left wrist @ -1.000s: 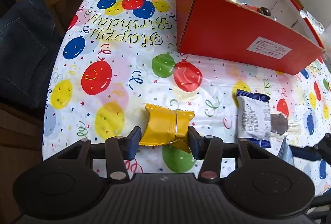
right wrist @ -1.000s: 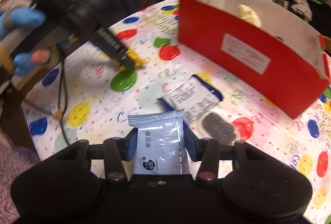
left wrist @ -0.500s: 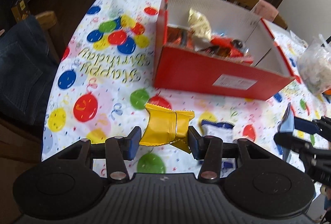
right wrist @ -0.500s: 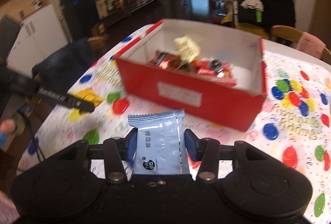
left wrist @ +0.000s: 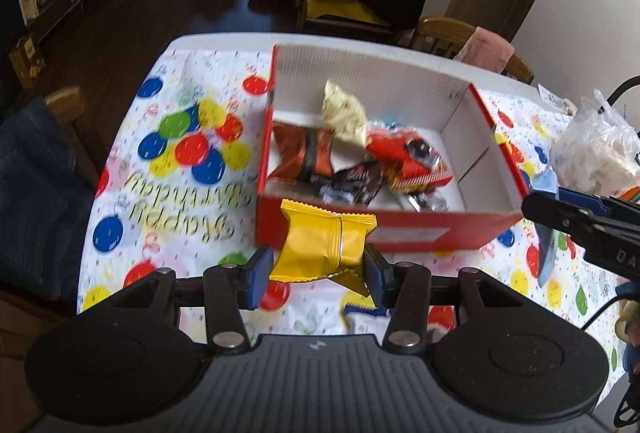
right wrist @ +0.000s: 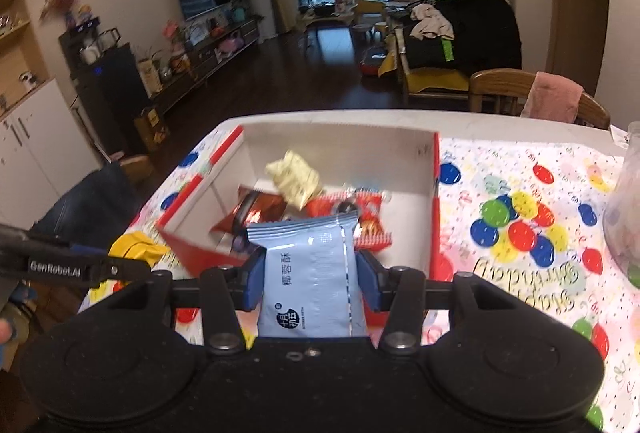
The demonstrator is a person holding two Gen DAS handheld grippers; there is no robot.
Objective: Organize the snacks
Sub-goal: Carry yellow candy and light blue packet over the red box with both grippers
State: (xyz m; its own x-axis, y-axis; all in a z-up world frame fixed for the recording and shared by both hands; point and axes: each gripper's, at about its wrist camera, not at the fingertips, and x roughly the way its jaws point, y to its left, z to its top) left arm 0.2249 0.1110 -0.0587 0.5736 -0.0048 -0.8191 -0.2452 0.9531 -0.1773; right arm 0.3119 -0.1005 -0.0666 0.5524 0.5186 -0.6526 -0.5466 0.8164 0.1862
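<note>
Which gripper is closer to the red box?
Right. The right gripper holds its blue packet just over the red box rim; the left gripper, with the yellow packet, hangs short of it.

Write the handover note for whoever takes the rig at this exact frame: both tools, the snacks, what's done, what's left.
Left tool: shut on the yellow packet, held off the table in front of the red box.
Right tool: shut on the blue packet, at the box's near edge.
Done: several snacks lie in the box.
Left: drop both packets in; a white-and-blue packet remains on the tablecloth.
</note>
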